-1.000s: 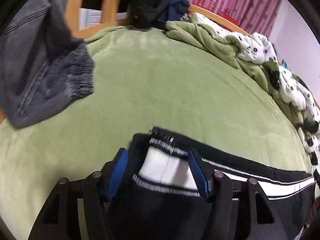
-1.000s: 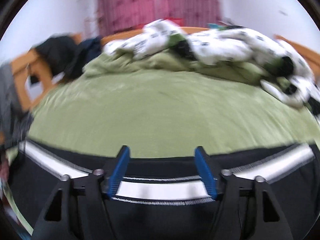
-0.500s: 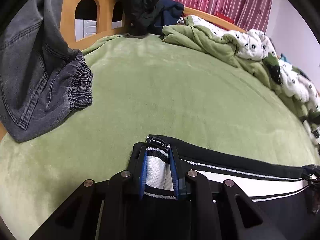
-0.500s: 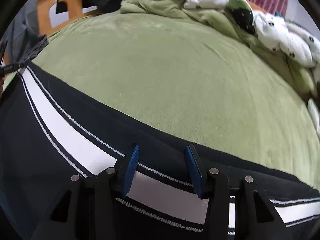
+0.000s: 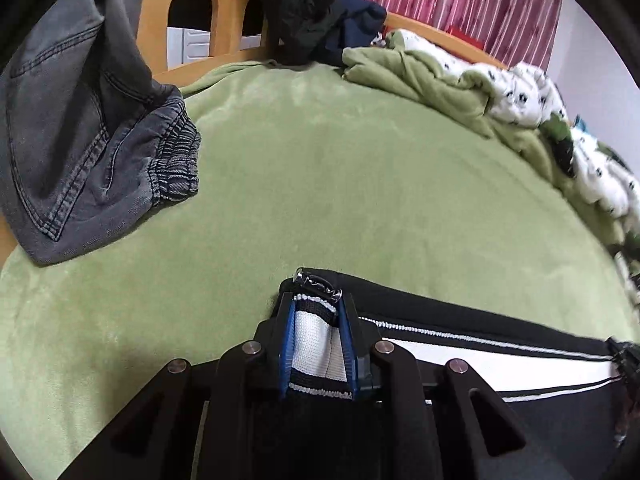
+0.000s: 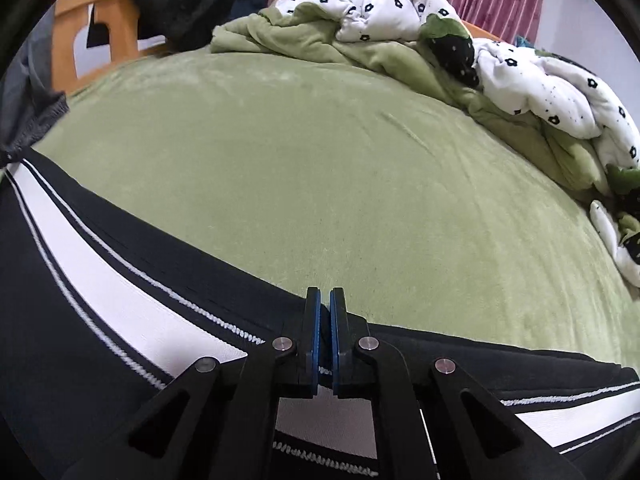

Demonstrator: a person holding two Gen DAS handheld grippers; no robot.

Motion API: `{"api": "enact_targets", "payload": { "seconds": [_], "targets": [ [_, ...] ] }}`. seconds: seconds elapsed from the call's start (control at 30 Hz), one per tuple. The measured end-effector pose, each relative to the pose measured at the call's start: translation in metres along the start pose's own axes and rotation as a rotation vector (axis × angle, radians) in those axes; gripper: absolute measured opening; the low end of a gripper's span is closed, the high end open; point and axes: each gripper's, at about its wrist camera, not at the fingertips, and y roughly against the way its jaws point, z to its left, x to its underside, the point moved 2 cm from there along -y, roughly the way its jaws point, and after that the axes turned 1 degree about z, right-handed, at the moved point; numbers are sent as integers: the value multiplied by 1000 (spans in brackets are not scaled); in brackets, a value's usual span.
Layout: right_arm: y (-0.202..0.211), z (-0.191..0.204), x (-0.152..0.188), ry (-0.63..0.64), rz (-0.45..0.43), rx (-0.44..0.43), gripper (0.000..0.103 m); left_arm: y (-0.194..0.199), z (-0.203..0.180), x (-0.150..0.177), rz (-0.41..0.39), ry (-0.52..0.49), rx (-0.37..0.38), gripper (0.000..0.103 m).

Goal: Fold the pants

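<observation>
On green bed, pants [image 5: 480, 356] edge pinched in both grippers: left gripper [image 5: 316, 320] & right gripper [image 6: 325, 312]

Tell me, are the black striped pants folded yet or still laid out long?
Laid out long. The black pants stretch flat along the green bed, white side stripe running unbroken, with no layer doubled over in view.

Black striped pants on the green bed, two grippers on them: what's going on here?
A person is starting to fold the black pants with hand-held grippers. The left gripper is clamped on a bunched end of the white side stripe. The right gripper has just closed its jaws on the pants' far edge further along. The pants lie flat on the green blanket; no fold is made yet.
</observation>
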Motion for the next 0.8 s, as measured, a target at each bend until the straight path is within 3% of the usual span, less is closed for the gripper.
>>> {"api": "enact_targets", "payload": {
  "seconds": [0.1,0.17,0.23,0.27,0.4,0.47,0.53,0.67,0.77,0.8],
  "targets": [
    [8,-12,-4,-59,1,-28,13,3,-2,-1,2,-8,-23,28],
    [18,-26,-7,-76,-19,-48,27,6,-1,0,5,-1,-38,42],
    [34,-48,-6,-87,-74,8,57,10,1,0,1,15,-45,47],
    [40,-59,-4,-104,-92,36,60,12,1,1,-3,21,-40,47],
    [54,-110,19,-226,-71,50,60,24,-3,2,-29,37,-6,50],
    [54,-119,30,-198,-57,56,61,30,-8,2,-44,34,12,51],
    [49,-123,34,-147,-41,107,69,33,-17,2,-61,17,22,51],
    [31,-128,36,-105,6,55,74,35,-33,1,-80,-18,31,51],
    [22,-125,34,-66,22,38,73,32,-42,2,-73,-28,36,51],
    [18,-125,33,-59,40,31,64,30,-44,3,-68,-29,36,51]
  ]
}}
